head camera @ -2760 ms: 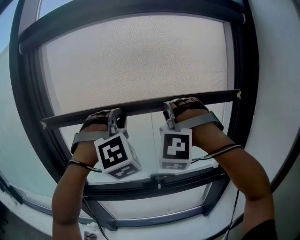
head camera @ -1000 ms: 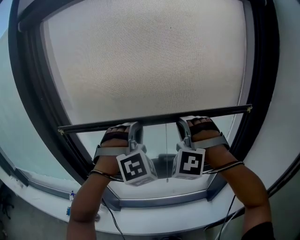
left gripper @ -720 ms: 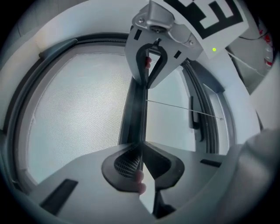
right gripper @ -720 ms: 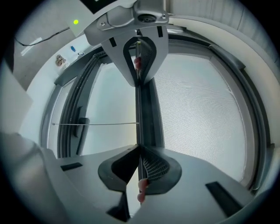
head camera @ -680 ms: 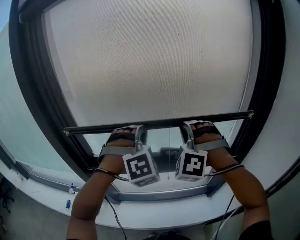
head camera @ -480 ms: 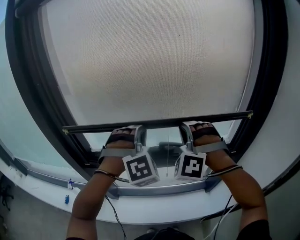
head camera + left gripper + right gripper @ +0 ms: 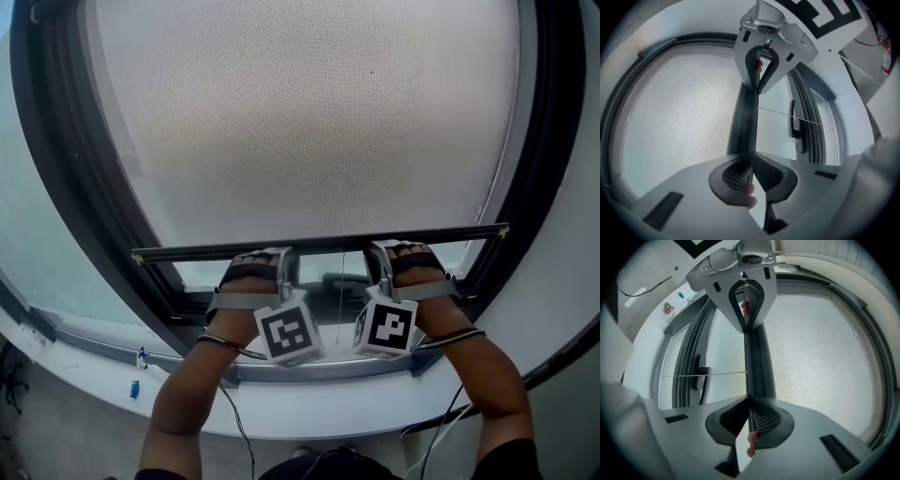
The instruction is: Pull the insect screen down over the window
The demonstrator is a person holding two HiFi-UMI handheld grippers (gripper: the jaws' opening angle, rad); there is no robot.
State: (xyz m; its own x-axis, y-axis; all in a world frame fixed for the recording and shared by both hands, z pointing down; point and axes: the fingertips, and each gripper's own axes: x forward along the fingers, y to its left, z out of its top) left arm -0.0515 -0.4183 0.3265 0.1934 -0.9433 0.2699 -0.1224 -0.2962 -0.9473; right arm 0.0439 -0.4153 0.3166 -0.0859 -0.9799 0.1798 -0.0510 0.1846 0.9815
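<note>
Gripping the bottom bar (image 7: 187, 251) of the insect screen (image 7: 309, 122), the left gripper (image 7: 284, 253) and right gripper (image 7: 379, 247) have fingers pinched narrow on it. The bar hangs near the lower frame (image 7: 319, 369). Pulling unevenly could tilt and jam it; a shallow pinch could slip off.

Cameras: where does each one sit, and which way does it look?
Head view: on the person's head, facing the insect screen; both forearms, left gripper and right gripper show.
Left gripper view: on that gripper, looking along the bottom bar it clamps, toward the right gripper.
Right gripper view: the mirror image, toward the left gripper.
All three share the bar.
</note>
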